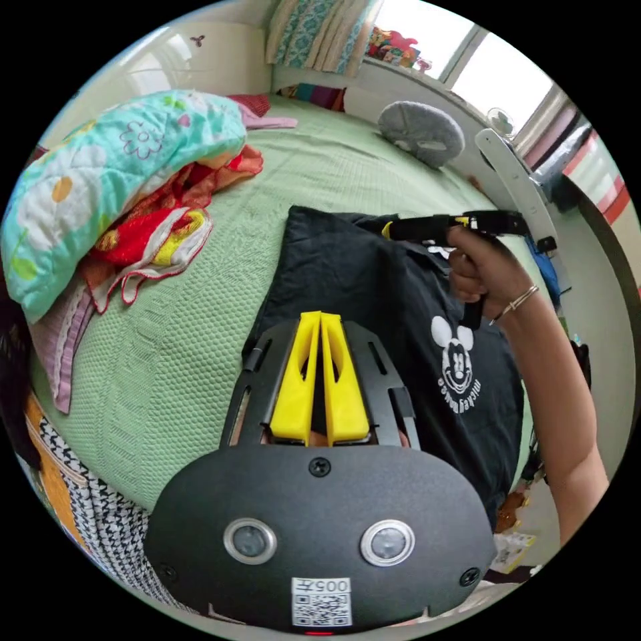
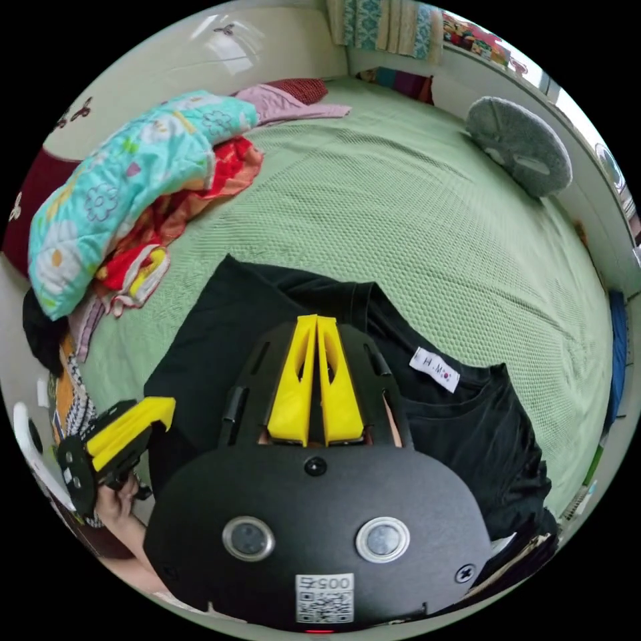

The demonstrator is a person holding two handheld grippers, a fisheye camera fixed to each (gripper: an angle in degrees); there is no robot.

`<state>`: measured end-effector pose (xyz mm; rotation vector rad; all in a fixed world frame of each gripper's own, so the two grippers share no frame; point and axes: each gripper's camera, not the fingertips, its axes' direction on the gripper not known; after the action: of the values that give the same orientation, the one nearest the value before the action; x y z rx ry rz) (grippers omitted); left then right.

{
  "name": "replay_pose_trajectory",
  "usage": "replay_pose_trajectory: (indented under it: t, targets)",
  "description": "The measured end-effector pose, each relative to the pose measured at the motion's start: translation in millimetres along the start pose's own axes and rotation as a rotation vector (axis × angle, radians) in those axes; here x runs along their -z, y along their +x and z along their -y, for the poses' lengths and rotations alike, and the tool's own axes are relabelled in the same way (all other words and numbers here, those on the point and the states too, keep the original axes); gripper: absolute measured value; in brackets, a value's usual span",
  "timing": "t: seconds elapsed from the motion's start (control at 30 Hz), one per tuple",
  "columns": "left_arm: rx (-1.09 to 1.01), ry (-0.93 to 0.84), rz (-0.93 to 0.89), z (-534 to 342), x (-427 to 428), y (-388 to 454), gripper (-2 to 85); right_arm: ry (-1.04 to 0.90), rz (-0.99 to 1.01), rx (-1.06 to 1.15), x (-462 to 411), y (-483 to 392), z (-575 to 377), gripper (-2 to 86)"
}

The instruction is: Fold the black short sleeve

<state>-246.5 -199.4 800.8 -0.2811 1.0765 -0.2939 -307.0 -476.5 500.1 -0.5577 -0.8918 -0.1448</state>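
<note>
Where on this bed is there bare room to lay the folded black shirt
The green bedspread is bare between the black shirt, the grey round cushion and the heaped floral quilt. It is crowded along the quilt side, where red and pink cloths spill out.

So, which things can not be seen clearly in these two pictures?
- Left gripper view: the near edge of the black shirt is behind the left gripper.
- Right gripper view: the shirt's middle is behind the right gripper; whether its jaws pinch cloth is unclear.
- The neck label is too small.
</note>
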Motion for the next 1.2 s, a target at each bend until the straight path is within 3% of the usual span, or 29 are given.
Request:
replay_pose_trajectory:
  t: [0.1, 0.27, 0.5, 0.67, 0.87, 1.0, 1.2]
  targets:
    - [-0.073, -0.012, -0.108, 1.2, -8.3, 24.7, -0.7, 0.004, -0.049, 0.038, 18.6, -2.9, -46.3, -1.2]
    - [-0.130, -0.107, -0.106, 5.6, -35.5, 65.2, -0.7, 0.031, -0.075, -0.017, 58.7, 38.0, -133.0, -1.2]
    - [-0.301, -0.111, -0.324, 3.6, -53.0, 155.6, -0.2, 0.041, -0.305, -0.342, 140.9, 186.4, -233.0, 3.5]
    - [-0.440, -0.188, -0.322, -13.9, -79.6, 227.2, 3.6, 0.016, -0.387, -0.532, 171.8, 292.5, -263.4, 7.4]
    - [-0.518, -0.220, -0.294, -24.9, -95.8, 272.7, 8.0, -0.196, -0.354, -0.712, 138.5, 386.8, -268.3, 10.0]
    - [-0.499, -0.226, -0.257, -23.9, -104.2, 279.4, 7.2, -0.276, -0.371, -0.791, 109.0, 417.0, -280.8, 8.8]
    - [-0.523, -0.224, -0.251, -25.6, -104.5, 294.6, 5.9, -0.056, -0.361, -0.750, 151.8, 400.1, -287.0, -1.1]
